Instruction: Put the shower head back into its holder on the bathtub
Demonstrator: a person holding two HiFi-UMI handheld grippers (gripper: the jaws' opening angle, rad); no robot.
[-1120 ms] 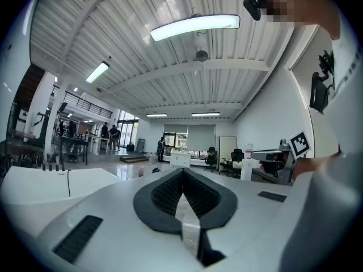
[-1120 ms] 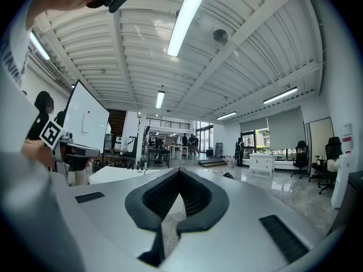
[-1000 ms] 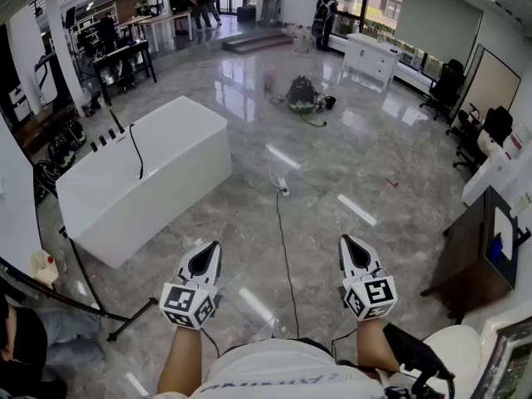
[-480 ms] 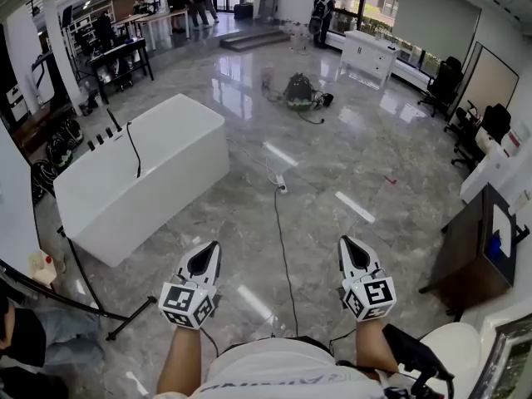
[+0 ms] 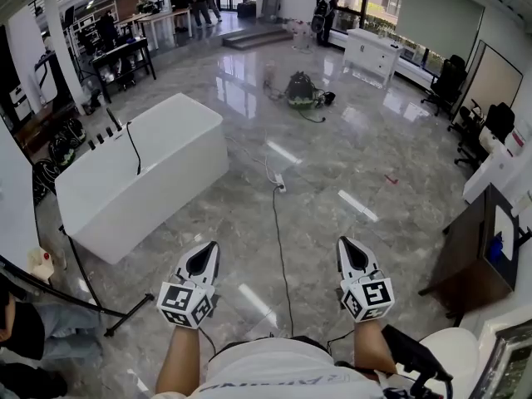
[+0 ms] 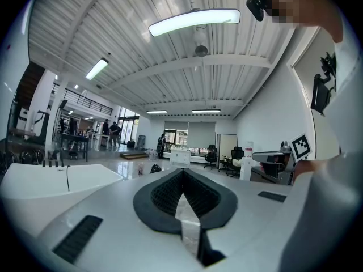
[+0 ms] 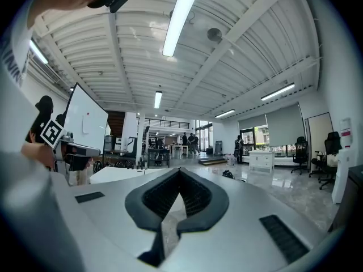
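Note:
A white bathtub (image 5: 141,173) stands on the marble floor at the left, well ahead of both grippers. A black shower hose (image 5: 135,150) hangs over its top rim, and dark fittings (image 5: 104,133) stand along its far end; I cannot make out the shower head itself. My left gripper (image 5: 205,252) and right gripper (image 5: 349,246) are held low and level in front of me, both shut and empty. In the left gripper view the left gripper (image 6: 182,171) is shut, with the bathtub (image 6: 51,180) at the left. The right gripper (image 7: 180,171) is shut too, and the bathtub (image 7: 113,174) lies beyond it.
A black cable (image 5: 278,239) runs along the floor between the grippers to a power strip (image 5: 281,187). Tripod legs (image 5: 91,293) and a seated person (image 5: 33,331) are at the lower left. A dark desk (image 5: 478,256) stands right, and a bag (image 5: 301,91) lies farther ahead.
The view has crept slightly forward over the floor. Both grippers keep the same pose and stay shut.

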